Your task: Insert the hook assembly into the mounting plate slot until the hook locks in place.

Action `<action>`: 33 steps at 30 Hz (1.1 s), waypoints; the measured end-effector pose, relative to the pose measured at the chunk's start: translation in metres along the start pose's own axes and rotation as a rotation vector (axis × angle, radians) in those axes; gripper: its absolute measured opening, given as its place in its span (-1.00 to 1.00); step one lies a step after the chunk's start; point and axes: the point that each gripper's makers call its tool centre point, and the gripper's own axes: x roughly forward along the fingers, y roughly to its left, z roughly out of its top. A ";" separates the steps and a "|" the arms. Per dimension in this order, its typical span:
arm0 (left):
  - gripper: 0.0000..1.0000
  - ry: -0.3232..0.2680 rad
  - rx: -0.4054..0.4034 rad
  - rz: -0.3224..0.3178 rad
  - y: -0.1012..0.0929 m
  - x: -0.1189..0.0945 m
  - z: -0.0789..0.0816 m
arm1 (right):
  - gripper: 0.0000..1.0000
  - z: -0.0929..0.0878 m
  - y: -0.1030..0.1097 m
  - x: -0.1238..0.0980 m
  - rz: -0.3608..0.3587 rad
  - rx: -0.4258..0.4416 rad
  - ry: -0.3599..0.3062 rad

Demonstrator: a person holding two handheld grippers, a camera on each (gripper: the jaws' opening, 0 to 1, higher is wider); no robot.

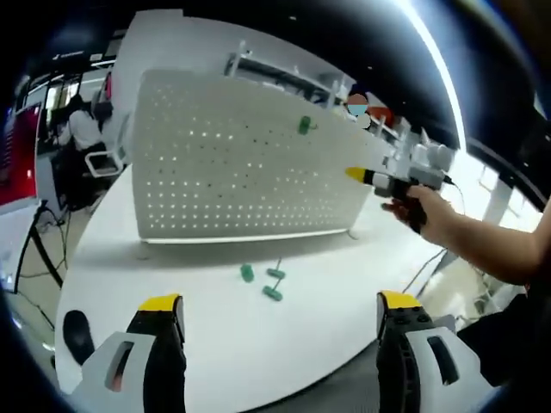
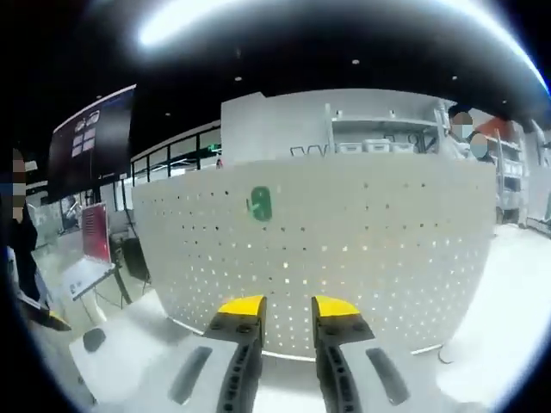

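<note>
One green hook [image 2: 259,204] is already sitting in the pegboard [image 1: 250,163]. Both hand-held grippers, left [image 1: 280,310] spread wide and right [image 2: 287,308] narrowly parted, are holding nothing. Next is probably picking up a loose hook [image 1: 273,293] from the bench [image 1: 258,344].

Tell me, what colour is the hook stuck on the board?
Green hook, clearest in the right gripper view.

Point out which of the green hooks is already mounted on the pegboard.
The green hook high on the white pegboard, also seen in the right gripper view. The other three green hooks lie loose on the table in front.
</note>
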 end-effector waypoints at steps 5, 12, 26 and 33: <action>0.88 0.029 0.014 -0.008 -0.003 0.000 -0.006 | -0.63 -0.026 0.012 -0.021 0.066 0.077 0.059; 0.89 0.047 0.010 -0.016 -0.006 -0.003 -0.012 | -0.59 -0.078 0.052 -0.062 0.214 0.005 0.192; 0.91 0.094 -0.019 0.009 0.004 -0.009 -0.038 | -0.59 -0.138 0.066 -0.104 0.264 -0.010 0.323; 0.90 0.151 -0.031 0.008 0.003 -0.009 -0.054 | -0.58 -0.163 0.066 -0.115 0.262 0.028 0.412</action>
